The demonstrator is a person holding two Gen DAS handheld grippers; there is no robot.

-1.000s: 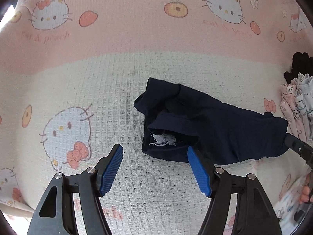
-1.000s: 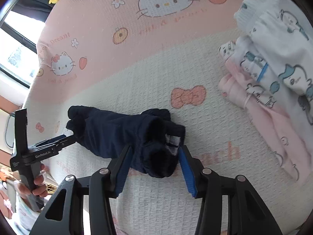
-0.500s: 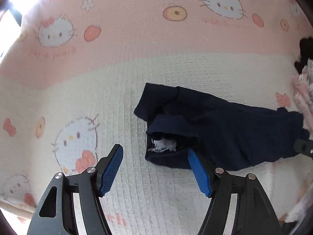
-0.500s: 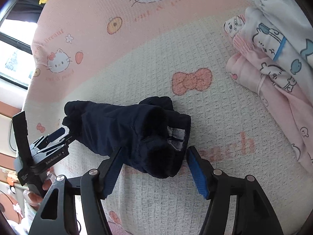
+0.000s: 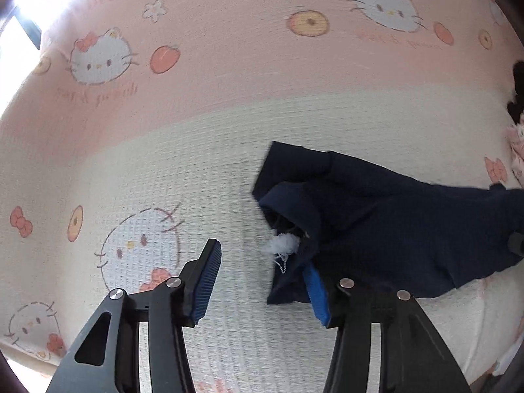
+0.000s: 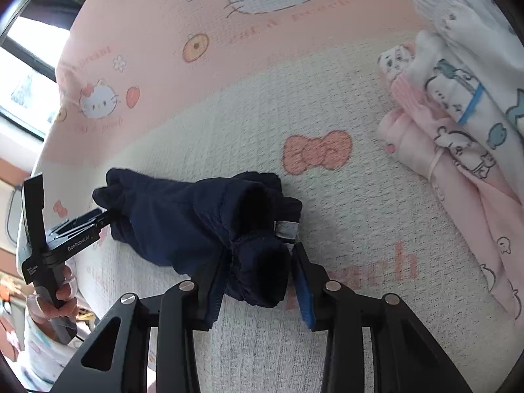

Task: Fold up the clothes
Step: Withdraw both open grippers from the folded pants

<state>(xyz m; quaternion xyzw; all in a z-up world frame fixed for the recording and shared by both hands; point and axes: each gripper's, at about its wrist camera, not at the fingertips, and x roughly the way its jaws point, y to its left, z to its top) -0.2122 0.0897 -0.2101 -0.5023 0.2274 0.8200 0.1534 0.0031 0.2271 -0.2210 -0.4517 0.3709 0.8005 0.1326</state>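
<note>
Right wrist view: our right gripper (image 6: 258, 281), jaws just closing, pinches the navy garment's (image 6: 183, 219) bunched end lower centre, while the left gripper (image 5: 262, 281) narrows, still spread, at the opposite end, to stretch it flat.

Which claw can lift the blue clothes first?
Probably the right claw: its jaws have just been closing and now squeeze the bunched end of the navy garment. The left claw has also been closing, but only one pad touches the cloth's edge; the other stands clear.
</note>
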